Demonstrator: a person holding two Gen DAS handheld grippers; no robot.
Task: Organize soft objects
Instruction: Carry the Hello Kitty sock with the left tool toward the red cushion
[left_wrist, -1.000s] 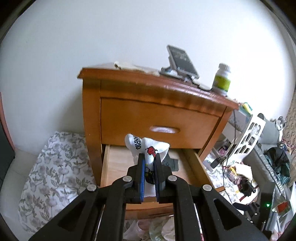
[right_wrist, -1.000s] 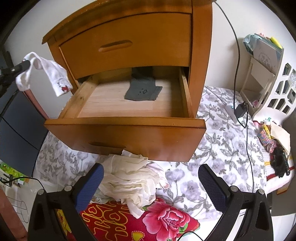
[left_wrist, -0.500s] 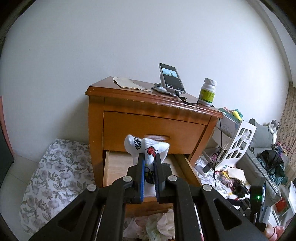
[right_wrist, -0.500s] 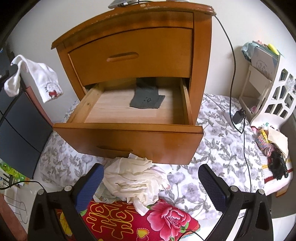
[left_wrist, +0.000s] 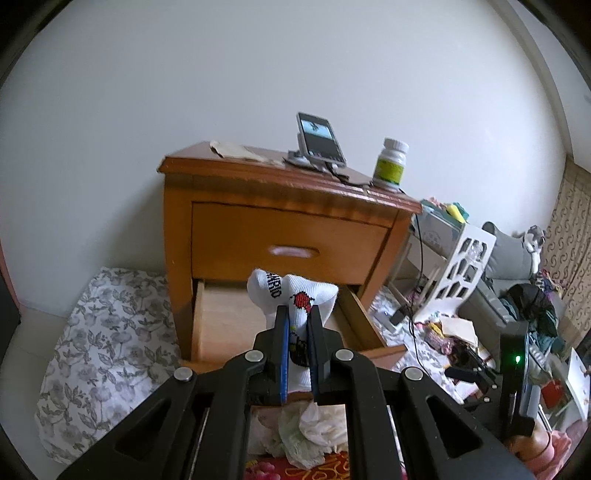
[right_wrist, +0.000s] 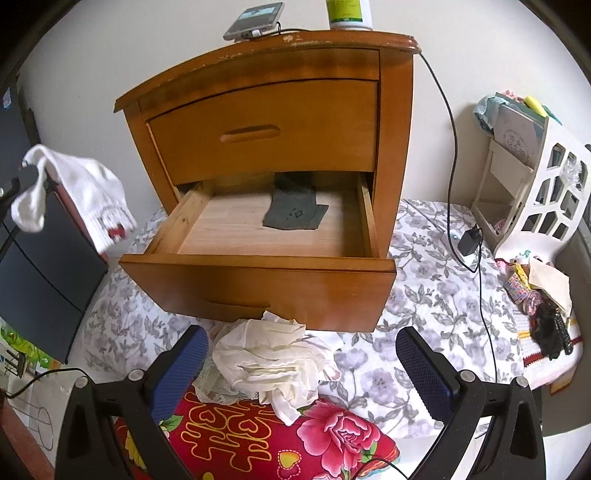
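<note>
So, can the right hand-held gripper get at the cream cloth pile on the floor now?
Probably yes. The right hand-held gripper is open and empty, and the cloth pile lies between its fingers with nothing over it. The open drawer sits behind the pile, not above it.

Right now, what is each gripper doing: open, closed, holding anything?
Left gripper: closed on the white sock.
Right gripper: open, holding nothing, above the pile of white cloth.

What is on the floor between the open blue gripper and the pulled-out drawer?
In the right wrist view, a crumpled cream cloth lies between the right gripper and the drawer front, partly on a red floral fabric.
</note>
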